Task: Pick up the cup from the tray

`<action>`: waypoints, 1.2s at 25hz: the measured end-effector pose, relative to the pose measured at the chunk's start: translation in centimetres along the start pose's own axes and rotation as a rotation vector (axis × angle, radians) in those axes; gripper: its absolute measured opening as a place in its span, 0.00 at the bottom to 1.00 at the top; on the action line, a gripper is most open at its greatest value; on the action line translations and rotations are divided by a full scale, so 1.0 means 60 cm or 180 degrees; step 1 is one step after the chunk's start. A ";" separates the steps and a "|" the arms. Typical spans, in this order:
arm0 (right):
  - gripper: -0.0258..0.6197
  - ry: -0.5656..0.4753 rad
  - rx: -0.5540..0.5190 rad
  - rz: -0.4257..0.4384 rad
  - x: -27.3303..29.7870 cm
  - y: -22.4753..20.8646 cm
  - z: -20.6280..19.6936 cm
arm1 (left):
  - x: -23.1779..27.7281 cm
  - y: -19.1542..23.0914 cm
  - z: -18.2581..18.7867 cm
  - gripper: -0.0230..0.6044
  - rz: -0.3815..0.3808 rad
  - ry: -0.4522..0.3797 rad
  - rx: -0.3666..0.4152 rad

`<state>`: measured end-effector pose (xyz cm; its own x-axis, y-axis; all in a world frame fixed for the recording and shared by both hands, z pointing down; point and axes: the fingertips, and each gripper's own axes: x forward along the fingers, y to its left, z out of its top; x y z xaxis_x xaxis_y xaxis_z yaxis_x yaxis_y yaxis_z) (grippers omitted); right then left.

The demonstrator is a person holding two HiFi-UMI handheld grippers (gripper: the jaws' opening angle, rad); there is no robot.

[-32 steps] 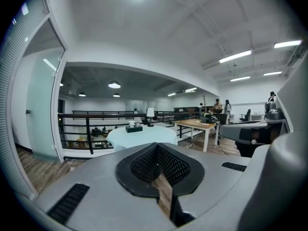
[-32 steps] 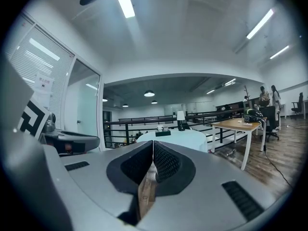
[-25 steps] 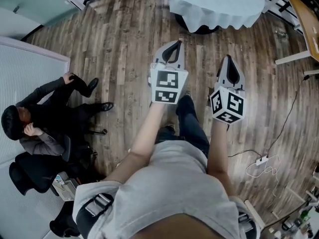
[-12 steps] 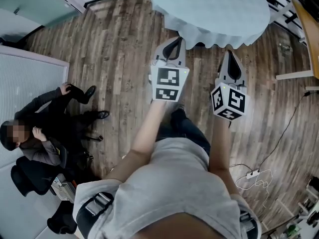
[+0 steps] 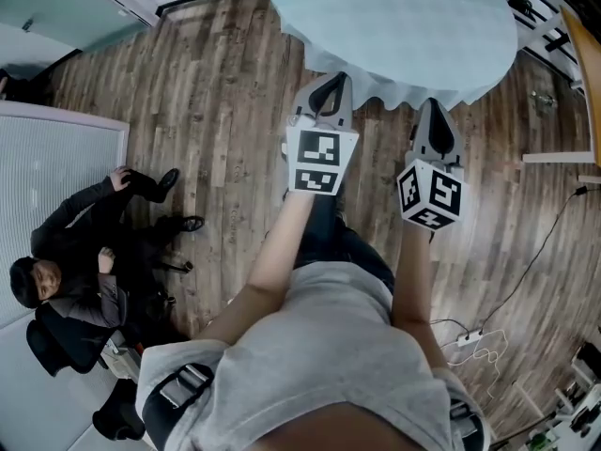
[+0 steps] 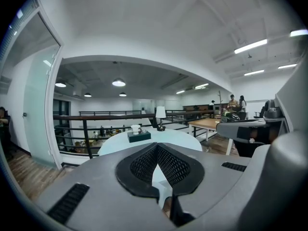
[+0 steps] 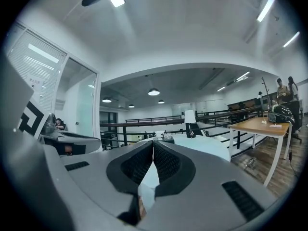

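A round table (image 5: 394, 17) under a pale blue cloth fills the top of the head view. In the left gripper view a small white cup (image 6: 135, 128) stands on a dark tray (image 6: 138, 136) on that table, far ahead of the jaws. My left gripper (image 5: 324, 87) points at the table's near edge, its tips touching with nothing between them. My right gripper (image 5: 432, 120) is beside it, also shut and empty. From the right gripper view the table (image 7: 202, 146) lies ahead, and the things on it are too small to tell apart.
A table lamp (image 6: 160, 114) stands behind the tray. A person (image 5: 84, 252) sits at the left by a partition. A black railing (image 6: 86, 124) runs behind the table, a wooden desk (image 6: 207, 124) stands at the right, and a cable with a power strip (image 5: 470, 332) lies on the floor.
The round table has come nearer and fills more of the head view's top. Both grippers stay shut and level, now reaching the table's edge. The seated person has slid lower in the frame.
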<state>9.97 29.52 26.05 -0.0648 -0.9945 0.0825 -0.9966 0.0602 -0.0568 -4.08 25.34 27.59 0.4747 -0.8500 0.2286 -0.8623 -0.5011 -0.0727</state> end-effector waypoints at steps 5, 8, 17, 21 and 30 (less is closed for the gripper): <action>0.05 0.0027 0.0048 -0.0050 0.077 -0.024 -0.009 | 0.081 0.025 0.003 0.05 -0.0030 0.0016 -0.0003; 0.05 0.0030 0.0071 -0.0065 0.132 -0.035 -0.009 | 0.134 0.046 0.010 0.05 -0.0050 0.0020 0.0010; 0.05 -0.0036 0.0050 -0.0153 0.307 -0.061 0.041 | 0.297 0.134 0.082 0.05 -0.0107 -0.0068 0.0020; 0.05 -0.0047 0.0042 -0.0182 0.385 -0.077 0.056 | 0.369 0.162 0.109 0.05 -0.0143 -0.0105 0.0024; 0.05 0.0039 0.0066 -0.0214 0.515 -0.092 0.054 | 0.488 0.218 0.116 0.05 -0.0200 -0.0030 0.0021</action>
<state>13.63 -1.81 25.71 0.0015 -0.9951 0.0990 -0.9974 -0.0086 -0.0712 -0.24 -7.23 26.56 0.5294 -0.8183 0.2237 -0.8296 -0.5545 -0.0649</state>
